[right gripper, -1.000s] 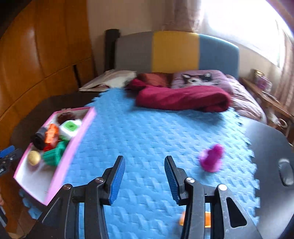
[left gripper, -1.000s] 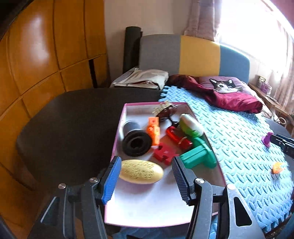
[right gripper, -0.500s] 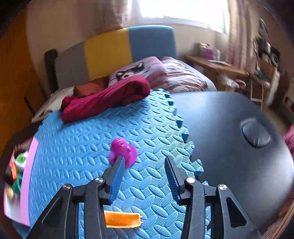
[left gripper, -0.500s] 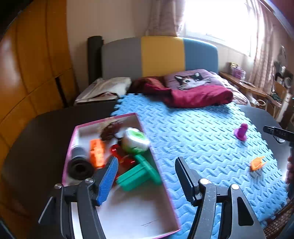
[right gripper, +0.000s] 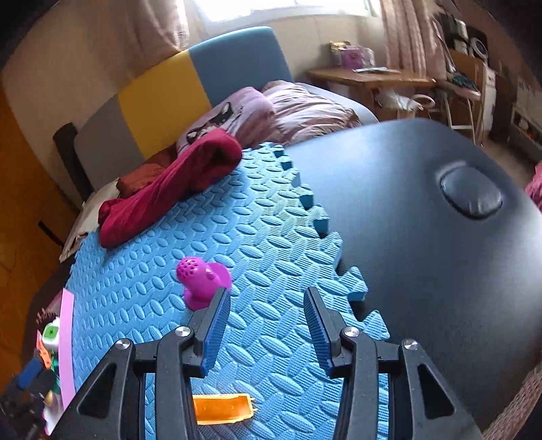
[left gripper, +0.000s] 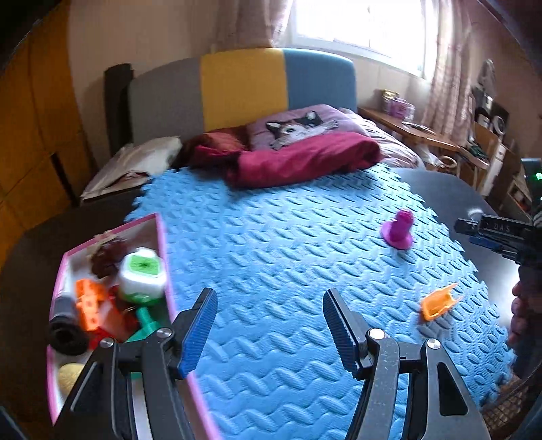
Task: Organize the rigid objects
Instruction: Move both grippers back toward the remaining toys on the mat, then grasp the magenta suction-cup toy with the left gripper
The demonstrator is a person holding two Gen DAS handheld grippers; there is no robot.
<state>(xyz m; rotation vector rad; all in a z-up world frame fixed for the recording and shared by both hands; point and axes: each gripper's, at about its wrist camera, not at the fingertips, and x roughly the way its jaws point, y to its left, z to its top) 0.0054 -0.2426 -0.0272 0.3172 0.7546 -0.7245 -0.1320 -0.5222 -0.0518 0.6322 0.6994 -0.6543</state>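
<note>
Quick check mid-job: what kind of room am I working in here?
Most likely a bedroom in a home. A bed with a grey, yellow and blue headboard and a cat-print pillow lies behind the blue foam mat, and a curtained window lights a cluttered wooden side table.

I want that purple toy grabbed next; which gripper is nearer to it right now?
Right. The right gripper hovers open just beside the purple toy, which sits by its left finger. The left gripper is open near the pink box, well across the mat.
</note>
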